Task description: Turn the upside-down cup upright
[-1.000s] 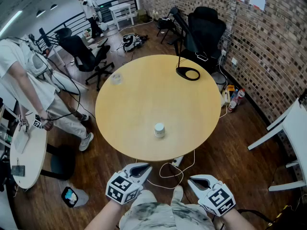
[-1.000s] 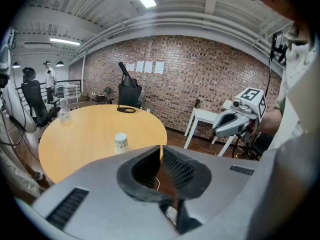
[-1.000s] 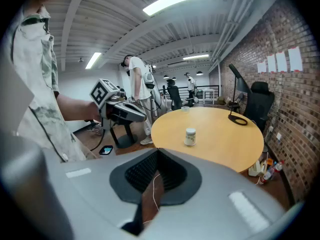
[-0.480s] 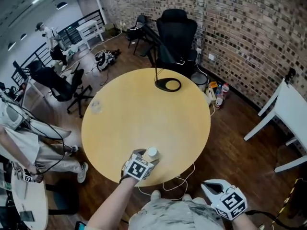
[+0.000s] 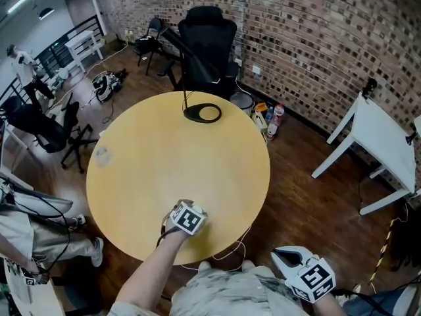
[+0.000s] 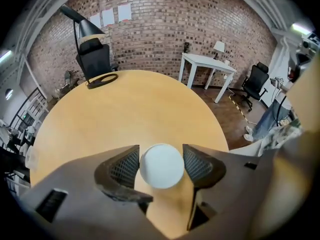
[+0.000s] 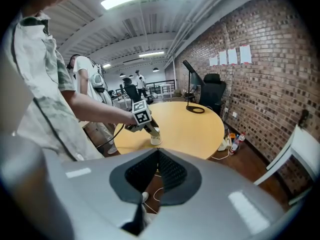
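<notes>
A white cup (image 6: 161, 165) stands upside down on the round wooden table (image 5: 164, 157), near its front edge. My left gripper (image 5: 184, 210) points steeply down over it and hides it in the head view. In the left gripper view its jaws have just been closing, and both pads (image 6: 124, 168) now meet the cup's sides. The right gripper view shows the cup (image 7: 155, 139) under the left gripper (image 7: 150, 129). My right gripper (image 5: 284, 255) hangs low off the table at bottom right, shut with nothing in it.
A black lamp with a ring base (image 5: 202, 113) stands at the table's far edge, with a black office chair (image 5: 207, 35) behind it. A clear glass (image 5: 100, 153) sits at the table's left. A white table (image 5: 378, 133) stands to the right. A person (image 5: 26, 236) is at far left.
The left gripper came up from beside my lap, reached over the table and dropped onto the cup, its jaws opening and then narrowing round it. The right gripper barely shifted.
</notes>
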Demonstrator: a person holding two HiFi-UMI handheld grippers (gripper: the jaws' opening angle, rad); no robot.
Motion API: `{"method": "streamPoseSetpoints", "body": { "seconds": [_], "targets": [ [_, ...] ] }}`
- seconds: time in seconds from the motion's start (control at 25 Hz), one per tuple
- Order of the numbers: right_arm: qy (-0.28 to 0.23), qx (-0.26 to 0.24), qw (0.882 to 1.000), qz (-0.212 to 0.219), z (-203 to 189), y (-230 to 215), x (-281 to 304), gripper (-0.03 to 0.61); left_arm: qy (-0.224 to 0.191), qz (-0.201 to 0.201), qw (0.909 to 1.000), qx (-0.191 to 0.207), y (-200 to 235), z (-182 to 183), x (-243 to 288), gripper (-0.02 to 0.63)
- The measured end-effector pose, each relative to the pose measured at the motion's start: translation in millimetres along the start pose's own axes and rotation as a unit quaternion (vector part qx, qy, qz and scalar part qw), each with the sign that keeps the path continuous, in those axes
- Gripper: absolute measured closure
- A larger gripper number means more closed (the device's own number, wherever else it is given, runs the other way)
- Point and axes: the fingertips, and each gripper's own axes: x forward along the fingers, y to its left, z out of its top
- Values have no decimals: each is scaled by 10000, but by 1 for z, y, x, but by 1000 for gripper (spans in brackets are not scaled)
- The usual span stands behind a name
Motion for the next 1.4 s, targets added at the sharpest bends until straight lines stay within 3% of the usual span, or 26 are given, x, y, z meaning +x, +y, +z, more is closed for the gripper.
{"method": "streamPoseSetpoints", "body": {
  "seconds": [0.12, 0.24, 0.44, 0.64, 0.84, 1.12, 1.4],
  "targets": [
    [48, 69, 9999, -111, 1, 3, 4, 575, -197, -87, 9998, -18, 4, 2, 1, 339],
    [125, 77, 9998, -167, 6, 9, 8, 575, -712, -304, 9964, -340, 5, 9, -8, 342],
    [260, 25, 9996, -48, 11, 23, 26, 575, -1776, -515, 9784, -920, 11, 1, -26, 344],
    [367, -70, 9992, 110, 19, 38, 45, 575, -2218, -504, 9712, -715, 9, -19, -38, 344],
    [448, -189, 9985, 235, 28, 48, 61, 575, -2139, -653, 9719, -733, 8, -48, -34, 344],
    [497, -267, 9980, 282, 32, 57, 72, 575, -1431, -579, 9879, -144, 9, -84, -13, 344],
    [582, -245, 9978, 218, 31, 56, 71, 575, -864, -465, 9947, 298, 14, -97, -3, 344]
  ]
}}
